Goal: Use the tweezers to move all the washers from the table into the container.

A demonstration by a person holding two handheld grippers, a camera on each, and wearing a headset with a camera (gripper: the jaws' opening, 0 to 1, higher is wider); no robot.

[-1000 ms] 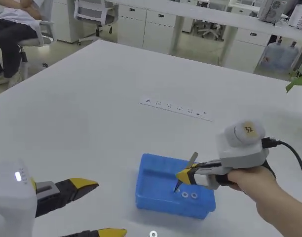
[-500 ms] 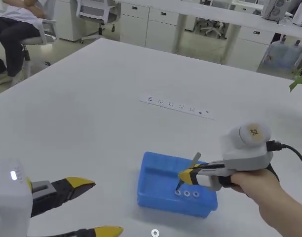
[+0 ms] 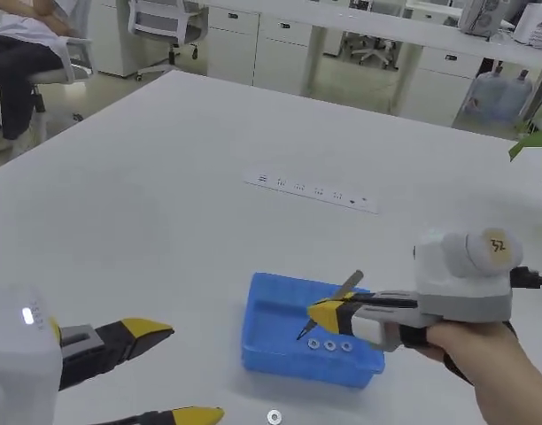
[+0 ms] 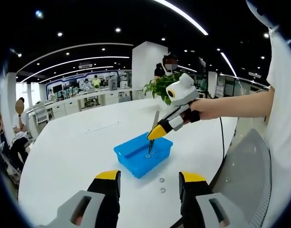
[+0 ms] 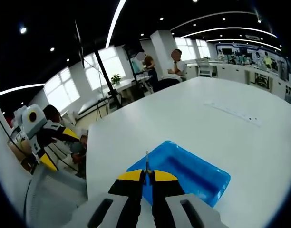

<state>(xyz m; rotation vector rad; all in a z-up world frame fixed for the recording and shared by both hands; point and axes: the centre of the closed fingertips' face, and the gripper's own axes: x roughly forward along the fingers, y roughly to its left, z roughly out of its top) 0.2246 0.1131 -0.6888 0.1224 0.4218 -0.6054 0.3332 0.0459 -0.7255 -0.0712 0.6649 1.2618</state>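
The right claw point(image 3: 329, 314) is pressed together on the tweezers point(image 3: 344, 288), gripping them near the middle. Their blunt end angles up behind the jaws and their fine tips point down ahead of them. Directly under those tips sits the blue container point(image 3: 280, 361), with three washers point(image 3: 330, 345) in a row on its floor, just below and beside the tips. Whether the tips are carrying anything is too small to tell.

The left claw point(image 4: 150, 176) is spread and empty, low over the bench point(image 3: 165, 221). Two loose washers point(image 4: 161, 180) lie on the bench just ahead of it, between its jaws and the container's near wall.

The washers look like thin, stiff metal rings, so they are probably light and slippery and lie flat against the bench. A likely hold is one tweezer tip through the hole and the other on the outer edge. Steady, modest pressure should keep the ring from springing away.
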